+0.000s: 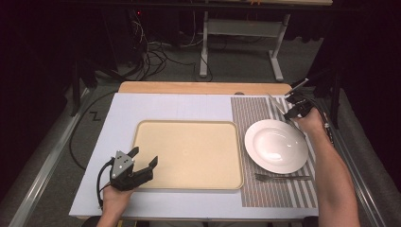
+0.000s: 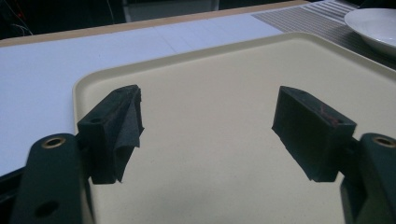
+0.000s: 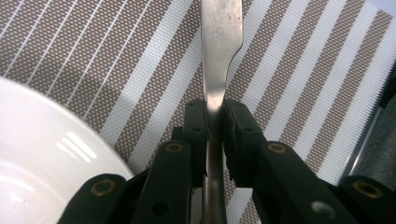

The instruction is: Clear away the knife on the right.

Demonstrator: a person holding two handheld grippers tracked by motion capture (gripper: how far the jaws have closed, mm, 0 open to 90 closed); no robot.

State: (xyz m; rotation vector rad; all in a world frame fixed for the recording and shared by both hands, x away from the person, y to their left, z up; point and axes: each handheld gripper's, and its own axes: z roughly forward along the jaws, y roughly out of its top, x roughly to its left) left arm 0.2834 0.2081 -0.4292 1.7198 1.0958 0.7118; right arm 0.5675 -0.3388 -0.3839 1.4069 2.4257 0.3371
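Clamping the slim, stiff, slippery steel knife at its handle neck, the right gripper holds it; grip squarely.

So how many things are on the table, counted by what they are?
Tray: 1
Placemat: 1
Plate: 1
Fork: 1
Knife, held in the right gripper: 1
Total: 5

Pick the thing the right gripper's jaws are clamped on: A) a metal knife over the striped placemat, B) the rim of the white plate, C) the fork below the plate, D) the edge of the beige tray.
A: in the right gripper view, the right gripper pinches the knife above the striped placemat.
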